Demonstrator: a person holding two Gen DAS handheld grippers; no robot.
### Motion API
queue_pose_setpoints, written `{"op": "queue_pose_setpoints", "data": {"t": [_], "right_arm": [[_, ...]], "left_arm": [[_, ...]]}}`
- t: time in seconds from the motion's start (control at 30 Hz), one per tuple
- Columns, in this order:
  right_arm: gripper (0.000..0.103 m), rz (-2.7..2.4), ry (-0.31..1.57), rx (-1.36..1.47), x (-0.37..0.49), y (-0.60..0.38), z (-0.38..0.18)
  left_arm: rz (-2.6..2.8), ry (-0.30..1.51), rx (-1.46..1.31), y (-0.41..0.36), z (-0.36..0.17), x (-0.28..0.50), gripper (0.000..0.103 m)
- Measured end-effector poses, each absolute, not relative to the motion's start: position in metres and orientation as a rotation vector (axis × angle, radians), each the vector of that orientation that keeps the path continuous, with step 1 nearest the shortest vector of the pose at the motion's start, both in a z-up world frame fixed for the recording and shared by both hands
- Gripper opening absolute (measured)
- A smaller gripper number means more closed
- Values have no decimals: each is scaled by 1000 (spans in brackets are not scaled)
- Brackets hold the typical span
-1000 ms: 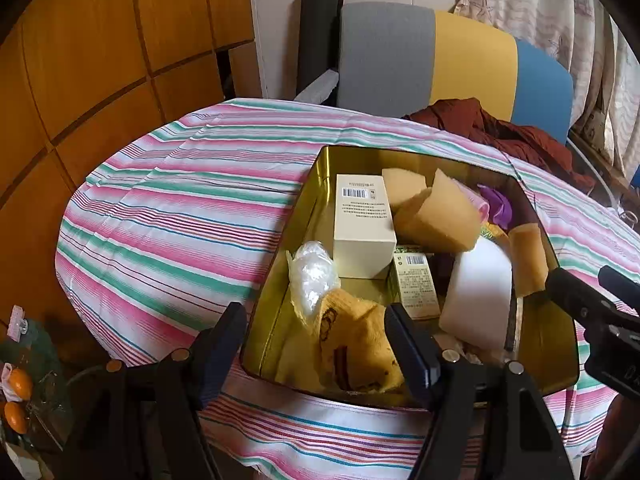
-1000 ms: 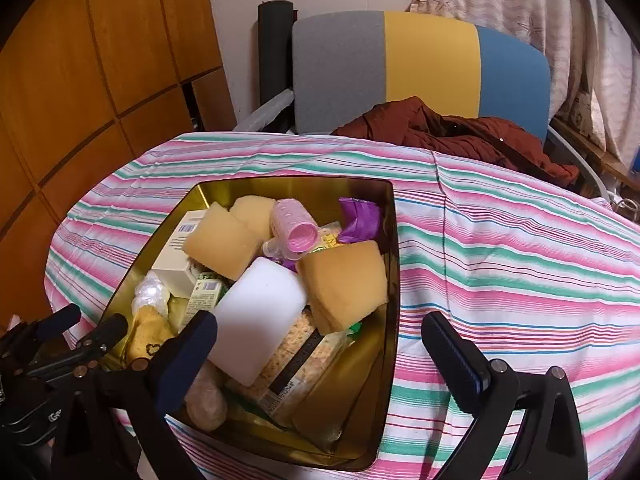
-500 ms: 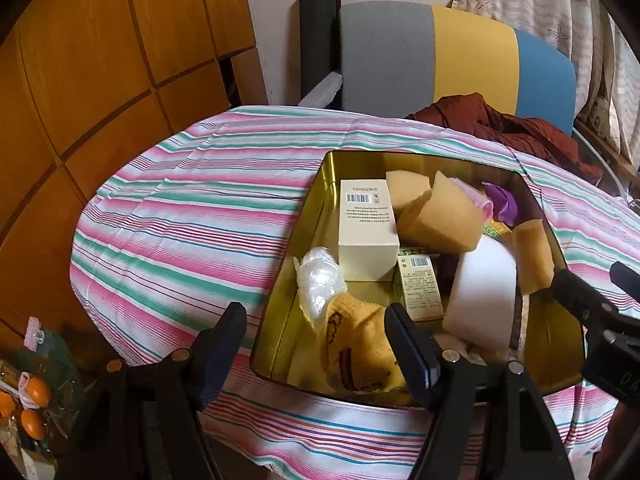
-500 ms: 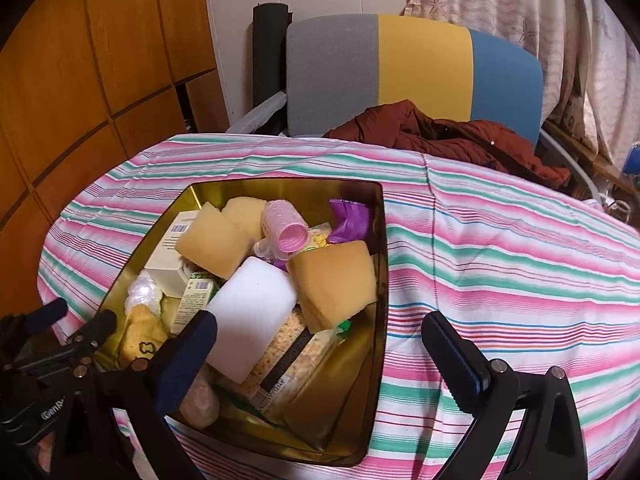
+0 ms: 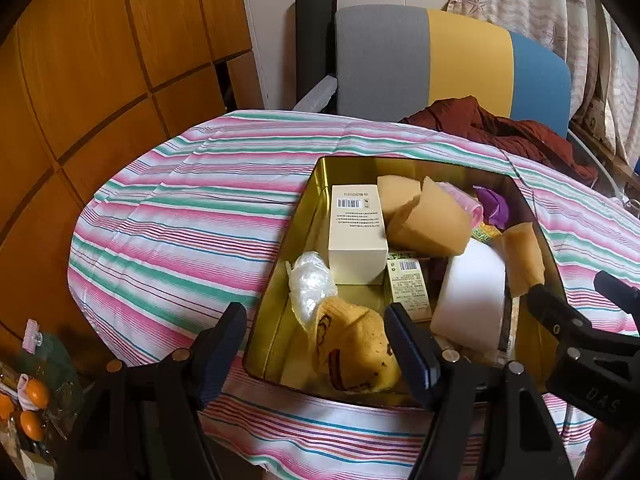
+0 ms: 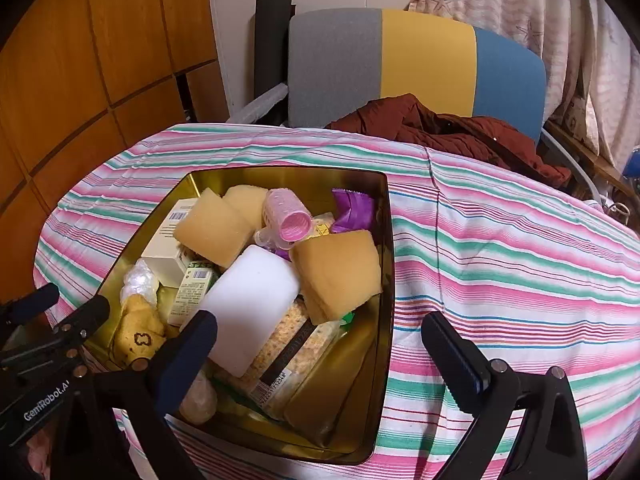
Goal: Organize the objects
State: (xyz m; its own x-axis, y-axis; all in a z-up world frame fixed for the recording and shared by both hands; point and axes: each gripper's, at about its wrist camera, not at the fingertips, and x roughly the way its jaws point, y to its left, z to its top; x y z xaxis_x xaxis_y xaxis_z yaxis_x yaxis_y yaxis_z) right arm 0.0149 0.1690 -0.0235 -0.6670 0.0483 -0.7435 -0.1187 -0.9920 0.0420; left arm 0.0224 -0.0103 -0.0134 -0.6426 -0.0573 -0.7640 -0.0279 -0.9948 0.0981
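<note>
From where I steer, my left gripper (image 5: 316, 344) hangs with its jaws spread wide and nothing between them, straddling the near left corner of the gold tin (image 5: 316, 184) that sits on the striped tabletop (image 5: 180, 216). My right gripper (image 6: 320, 344) is likewise released and empty, one finger over the tin's near end and the other out over the bare cloth to the right of the tin wall. Nearest the left gripper, just ahead and below, lies a yellow knitted sock (image 5: 356, 344) with a crumpled clear bag (image 5: 310, 284) touching it on the far side. Nearest the right gripper is the white block (image 6: 248, 304), resting tilted on a cracker packet (image 6: 296, 352) whose long axis runs away from me toward the tin's far end. Further in sit a small green box (image 5: 408, 284), a cream box with a barcode (image 5: 356, 236) lying lengthwise along the tin's left wall, and tan sponges (image 6: 336, 276) stacked loosely. At the far end are a pink hair roller (image 6: 290, 220) and a purple wrapper (image 6: 352, 212). I judge the sock is the left hand's easiest pick, since it lies straight ahead of those jaws, while the white block belongs to the right. Beyond the tabletop stands a chair (image 6: 420, 60) with a dark red jacket (image 6: 448, 132) draped on it.
</note>
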Motion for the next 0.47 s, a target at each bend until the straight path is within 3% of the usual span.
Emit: {"op": "queue_pose_setpoints", "data": {"t": [0.47], "right_arm": [[103,2779,151,-1235,15,171,-23]], "left_arm": [[-2829,-202,1305,0,-16,25,71]]}}
